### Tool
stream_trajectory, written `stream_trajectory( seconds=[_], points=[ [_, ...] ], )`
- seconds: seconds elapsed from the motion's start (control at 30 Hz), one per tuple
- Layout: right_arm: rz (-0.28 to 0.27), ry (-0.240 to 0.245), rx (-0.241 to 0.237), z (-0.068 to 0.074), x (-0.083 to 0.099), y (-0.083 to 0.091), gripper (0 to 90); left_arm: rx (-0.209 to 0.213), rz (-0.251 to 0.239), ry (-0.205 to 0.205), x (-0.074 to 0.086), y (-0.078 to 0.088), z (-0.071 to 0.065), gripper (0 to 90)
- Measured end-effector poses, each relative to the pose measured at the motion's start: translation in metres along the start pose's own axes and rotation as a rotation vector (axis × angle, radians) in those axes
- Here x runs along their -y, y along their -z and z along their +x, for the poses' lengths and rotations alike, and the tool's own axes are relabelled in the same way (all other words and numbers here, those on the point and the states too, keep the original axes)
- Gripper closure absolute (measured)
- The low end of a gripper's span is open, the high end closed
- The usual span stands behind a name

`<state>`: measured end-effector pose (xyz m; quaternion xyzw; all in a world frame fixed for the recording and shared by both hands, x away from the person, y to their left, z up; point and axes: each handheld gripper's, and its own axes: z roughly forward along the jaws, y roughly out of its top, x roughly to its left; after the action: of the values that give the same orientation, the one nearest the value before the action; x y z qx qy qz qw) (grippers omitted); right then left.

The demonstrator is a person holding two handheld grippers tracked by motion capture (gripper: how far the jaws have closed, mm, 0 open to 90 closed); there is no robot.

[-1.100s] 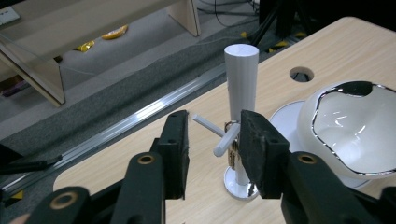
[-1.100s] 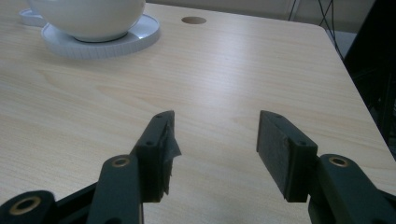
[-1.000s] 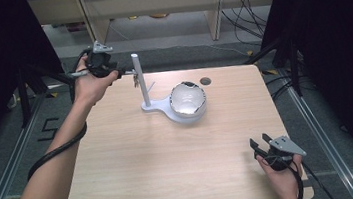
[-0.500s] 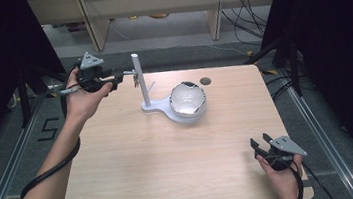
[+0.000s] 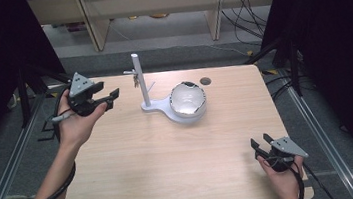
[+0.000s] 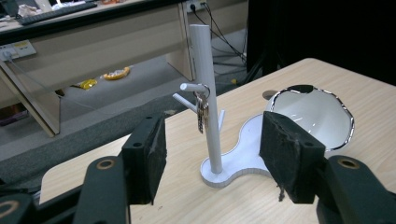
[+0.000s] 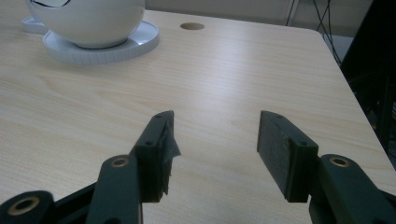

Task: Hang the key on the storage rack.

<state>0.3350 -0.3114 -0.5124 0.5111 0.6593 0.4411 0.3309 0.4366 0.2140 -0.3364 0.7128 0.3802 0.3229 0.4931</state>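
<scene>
Approaching: left gripper (image 5: pixel 110 97), jaws wide apart and empty, aimed at keys (image 6: pixel 202 111) hanging on white stand (image 5: pixel 140 81) beside bowl (image 5: pixel 188 100). Right gripper (image 5: pixel 262 145) likewise gaping, near surface (image 5: pixel 171 160) corner. Next, likely: close on keys, lift off peg.

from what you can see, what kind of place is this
Probably a lab or workshop set up for recording handling demos: a bare wooden table between dark curtains, loose cables trailing over the floor, and a workbench behind, with only a white key stand and bowl laid out.
</scene>
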Motion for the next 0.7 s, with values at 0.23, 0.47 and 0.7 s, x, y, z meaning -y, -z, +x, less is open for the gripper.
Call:
stream_trajectory(
  seconds=[0.23,0.47,0.7],
  points=[
    [0.008,0.031,0.004,-0.001,-0.001,-0.002,47.5,-0.023,-0.035,0.007,0.04,0.019,-0.012,38.9],
    [0.019,0.044,0.009,0.0,-0.001,-0.004,47.7,-0.042,-0.051,0.018,0.082,0.031,-0.022,38.6],
    [0.022,0.047,0.011,0.0,-0.001,-0.003,47.6,-0.064,-0.033,0.038,0.118,0.045,-0.019,38.1]
  ],
)
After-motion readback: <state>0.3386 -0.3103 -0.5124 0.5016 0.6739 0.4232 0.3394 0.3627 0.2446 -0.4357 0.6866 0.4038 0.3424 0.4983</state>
